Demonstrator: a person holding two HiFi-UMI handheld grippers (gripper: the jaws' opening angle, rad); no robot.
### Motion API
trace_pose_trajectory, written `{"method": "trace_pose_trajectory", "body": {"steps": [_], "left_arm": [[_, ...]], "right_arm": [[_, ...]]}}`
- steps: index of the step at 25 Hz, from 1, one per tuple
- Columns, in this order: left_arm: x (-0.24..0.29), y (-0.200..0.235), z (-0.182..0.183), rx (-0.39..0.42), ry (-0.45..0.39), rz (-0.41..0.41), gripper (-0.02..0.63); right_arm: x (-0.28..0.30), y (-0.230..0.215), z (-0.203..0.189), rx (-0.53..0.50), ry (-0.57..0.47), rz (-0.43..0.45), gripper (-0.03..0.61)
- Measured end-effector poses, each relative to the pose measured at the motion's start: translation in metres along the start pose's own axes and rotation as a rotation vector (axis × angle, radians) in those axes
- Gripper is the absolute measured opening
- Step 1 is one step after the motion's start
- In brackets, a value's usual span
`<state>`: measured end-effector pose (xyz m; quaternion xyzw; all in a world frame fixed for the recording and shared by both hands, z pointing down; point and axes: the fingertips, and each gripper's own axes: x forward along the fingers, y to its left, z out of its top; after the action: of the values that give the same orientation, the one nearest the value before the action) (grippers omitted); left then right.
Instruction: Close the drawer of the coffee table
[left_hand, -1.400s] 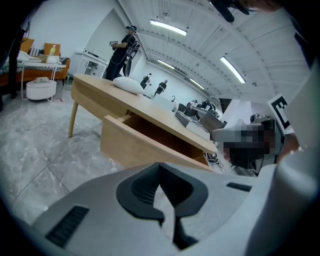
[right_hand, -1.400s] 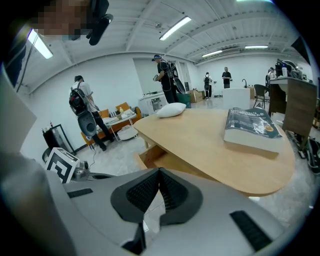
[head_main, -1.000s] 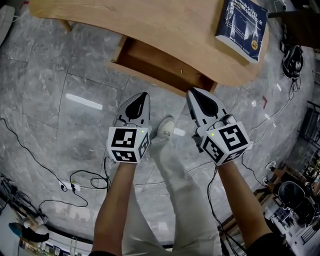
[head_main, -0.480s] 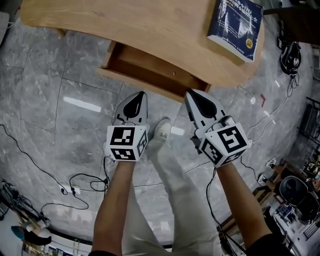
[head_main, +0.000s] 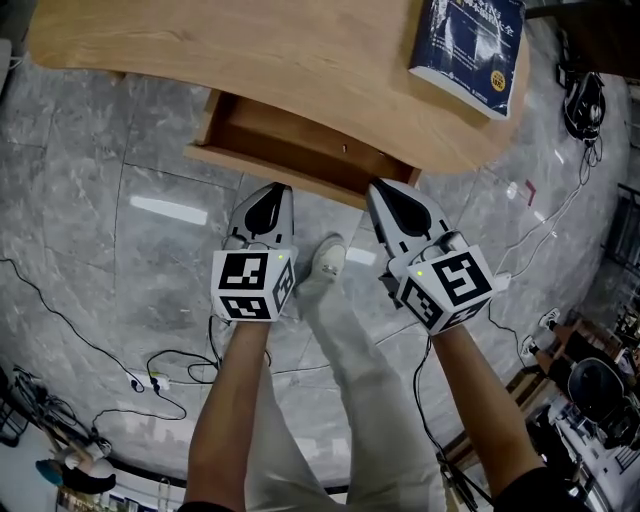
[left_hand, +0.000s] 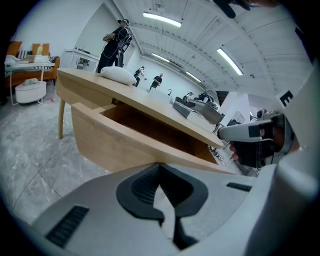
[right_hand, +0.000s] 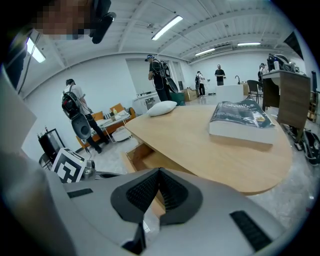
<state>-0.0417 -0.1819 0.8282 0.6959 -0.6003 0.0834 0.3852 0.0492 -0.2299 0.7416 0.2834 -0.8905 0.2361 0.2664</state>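
Grey marble floor (head_main: 120, 230) fills most of the head view. Across the far side runs the light wooden bench (head_main: 300, 60), its rounded near edge curving toward the right. Out from under that near edge the drawer (head_main: 290, 140) stands open, pulled toward the person, its brown inside showing and nothing visible in it.

The person's forearms reach forward from the near edge of the view, with a pale trouser leg (head_main: 350, 370) between them.

A dark blue book (head_main: 465, 45) lies flat on the far right part of the bench, well apart from the drawer. A white pillow (right_hand: 162, 108) rests at the bench's far end in the right gripper view.

The left tongs (head_main: 272, 190) point at the drawer front around its middle, the tip just beside the wood. Their jaws are pressed together with nothing between them. The right tongs (head_main: 378, 188) point at the right end of the drawer front, likewise clenched and empty. Whether either tip touches the wood cannot be told.

A white shoe (head_main: 328, 258) sits on the floor between the two tongs. Thin black cables (head_main: 60, 300) trail over the floor at the near left.
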Motion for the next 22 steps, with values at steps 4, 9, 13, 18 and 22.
{"method": "trace_pose_trajectory", "body": {"steps": [4, 9, 13, 18, 22], "left_arm": [[0.0, 0.0, 0.0, 0.005, 0.002, 0.0, 0.0], [0.001, 0.0, 0.0, 0.006, 0.011, -0.014, 0.002], [0.005, 0.0, 0.004, 0.012, 0.018, -0.014, 0.002], [0.02, 0.0, 0.015, 0.014, 0.011, -0.012, 0.002], [0.029, -0.001, 0.024, 0.024, 0.004, -0.016, 0.002]], "right_arm": [[0.001, -0.004, 0.002, 0.005, 0.001, -0.005, 0.014], [0.004, -0.006, 0.002, 0.014, 0.004, -0.004, 0.014], [0.005, -0.005, 0.003, 0.019, 0.004, 0.0, 0.014], [0.005, -0.01, 0.002, 0.018, 0.006, -0.002, 0.014], [0.003, -0.015, 0.004, 0.023, 0.002, -0.012, 0.014]]}}
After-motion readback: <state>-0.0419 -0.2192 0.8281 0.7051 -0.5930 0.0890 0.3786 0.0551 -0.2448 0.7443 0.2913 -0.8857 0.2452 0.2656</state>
